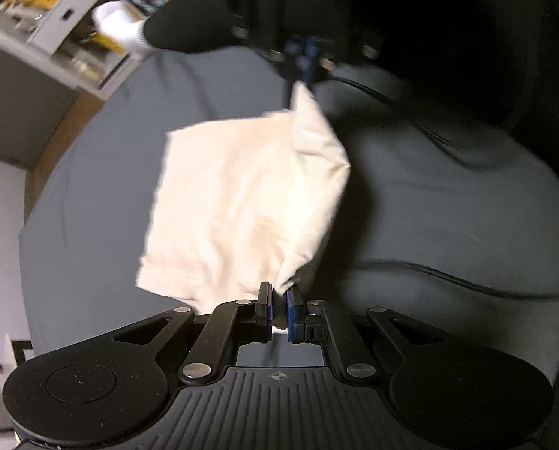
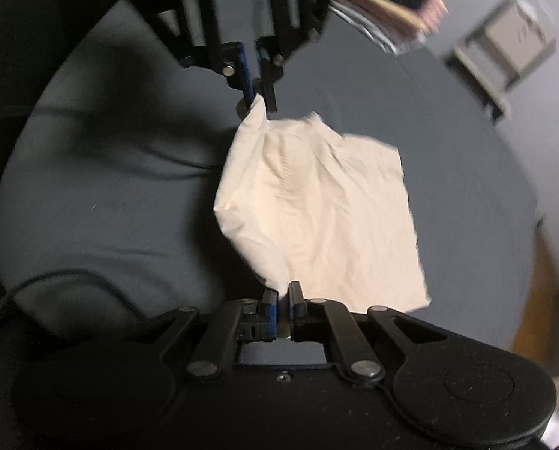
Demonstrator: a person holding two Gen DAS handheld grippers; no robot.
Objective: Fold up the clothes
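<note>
While pinched at two corners, hangs stretched over the dark grey tabletop [image 1: 92,195]: cream cloth [image 1: 242,195], folded over, its far-side flap resting on the surface. Left tongs [image 1: 279,309] clamped tight on the near corner; right tongs [image 1: 301,56] clamped on the far corner, opposite.

The left gripper [image 1: 278,309] pinches a cream cloth [image 1: 242,202]. The right gripper [image 1: 301,62] pinches its far corner above grey bedding [image 1: 448,206].
</note>
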